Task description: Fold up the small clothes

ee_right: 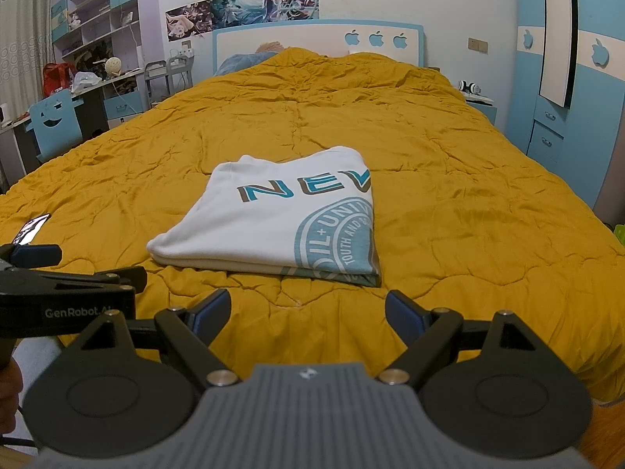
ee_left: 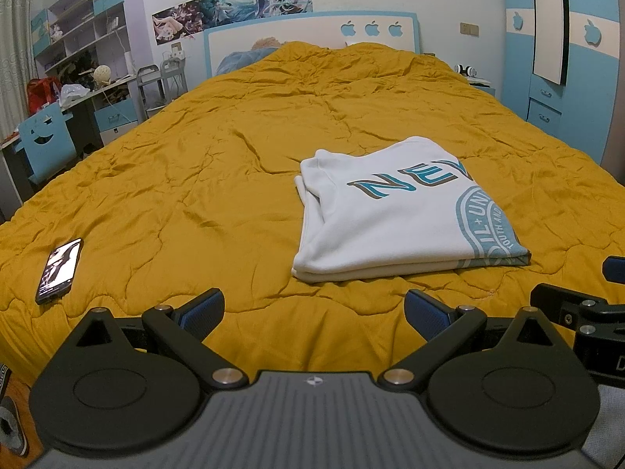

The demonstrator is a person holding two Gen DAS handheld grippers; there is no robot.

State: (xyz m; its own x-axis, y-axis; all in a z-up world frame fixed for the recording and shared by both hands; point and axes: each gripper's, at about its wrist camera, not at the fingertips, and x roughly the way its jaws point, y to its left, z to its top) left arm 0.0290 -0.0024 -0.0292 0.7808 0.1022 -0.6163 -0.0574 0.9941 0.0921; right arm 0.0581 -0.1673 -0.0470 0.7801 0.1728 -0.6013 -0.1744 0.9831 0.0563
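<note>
A white T-shirt [ee_left: 394,215] with teal lettering and a round teal print lies folded into a flat rectangle on the mustard quilt; it also shows in the right wrist view [ee_right: 273,219]. My left gripper [ee_left: 314,312] is open and empty, held above the bed's near edge, short of the shirt and to its left. My right gripper [ee_right: 308,312] is open and empty, just short of the shirt's near edge. Part of the right gripper shows at the left view's right edge [ee_left: 578,308], and the left gripper shows at the right view's left edge [ee_right: 58,285].
The mustard quilt [ee_left: 195,179] covers the whole bed. A phone [ee_left: 58,269] lies on it near the left edge, also in the right wrist view [ee_right: 31,228]. A desk and a blue chair [ee_left: 43,140] stand left of the bed, a blue wardrobe [ee_left: 566,70] right.
</note>
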